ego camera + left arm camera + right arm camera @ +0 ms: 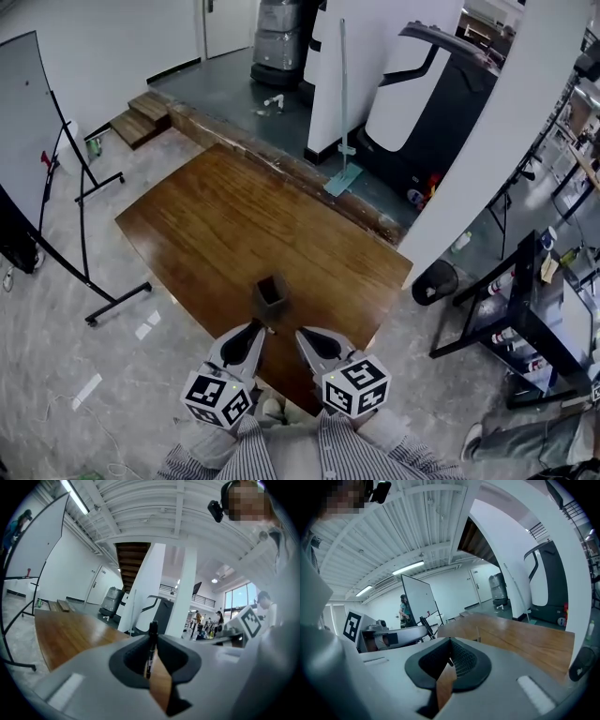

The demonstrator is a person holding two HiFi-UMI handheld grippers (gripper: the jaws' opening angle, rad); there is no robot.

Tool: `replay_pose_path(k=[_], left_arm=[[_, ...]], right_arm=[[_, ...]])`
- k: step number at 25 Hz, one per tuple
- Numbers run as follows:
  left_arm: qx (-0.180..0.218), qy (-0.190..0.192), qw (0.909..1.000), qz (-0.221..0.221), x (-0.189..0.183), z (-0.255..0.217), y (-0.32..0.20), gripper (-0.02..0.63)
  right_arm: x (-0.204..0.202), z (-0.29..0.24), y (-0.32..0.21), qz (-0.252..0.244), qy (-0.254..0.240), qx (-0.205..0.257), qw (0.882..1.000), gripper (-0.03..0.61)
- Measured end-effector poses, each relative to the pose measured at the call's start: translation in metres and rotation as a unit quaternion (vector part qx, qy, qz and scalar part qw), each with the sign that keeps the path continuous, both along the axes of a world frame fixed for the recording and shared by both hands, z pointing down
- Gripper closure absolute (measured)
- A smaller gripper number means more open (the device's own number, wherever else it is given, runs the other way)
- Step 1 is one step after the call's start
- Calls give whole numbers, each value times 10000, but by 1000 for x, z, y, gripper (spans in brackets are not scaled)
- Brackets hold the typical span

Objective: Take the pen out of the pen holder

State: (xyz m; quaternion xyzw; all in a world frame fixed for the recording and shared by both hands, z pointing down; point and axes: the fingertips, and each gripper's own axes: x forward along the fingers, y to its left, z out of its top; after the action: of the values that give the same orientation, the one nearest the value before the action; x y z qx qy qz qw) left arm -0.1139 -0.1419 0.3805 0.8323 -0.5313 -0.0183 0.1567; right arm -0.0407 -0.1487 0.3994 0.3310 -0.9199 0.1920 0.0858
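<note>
Left gripper view: slim black pen (150, 651) clenched in left tongs (153, 637); right tongs (450, 641) closed, empty. Lift straight, clear of dark square holder (270, 293).

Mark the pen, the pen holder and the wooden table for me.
pen (150, 648): left gripper view, the middle of its dark barrel.
pen holder (269, 304): head view, its dark front wall.
wooden table (234, 216): head view, a bare part of the top.

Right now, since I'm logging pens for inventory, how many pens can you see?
1. The pen is clamped between the jaws of the left hand-held gripper. The inside of the pen holder is dark, so it may hide more.
</note>
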Motion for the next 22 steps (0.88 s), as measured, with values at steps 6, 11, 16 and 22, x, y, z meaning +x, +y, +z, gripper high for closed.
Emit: replay_pose_path(k=[6, 11, 16, 22], left_arm=[[-49, 62, 9998, 164, 8, 4, 9, 563], [-70, 49, 9997, 240, 13, 7, 14, 563], [-61, 67, 9996, 280, 17, 7, 13, 563], [25, -133, 9991, 396, 24, 4, 13, 563]], right_arm=[[-1, 1, 8, -41, 123, 22, 9999, 586], [0, 1, 13, -73, 182, 29, 9998, 586], [3, 2, 13, -43, 156, -16, 9999, 586], [4, 2, 10, -9, 118, -63, 9999, 586]])
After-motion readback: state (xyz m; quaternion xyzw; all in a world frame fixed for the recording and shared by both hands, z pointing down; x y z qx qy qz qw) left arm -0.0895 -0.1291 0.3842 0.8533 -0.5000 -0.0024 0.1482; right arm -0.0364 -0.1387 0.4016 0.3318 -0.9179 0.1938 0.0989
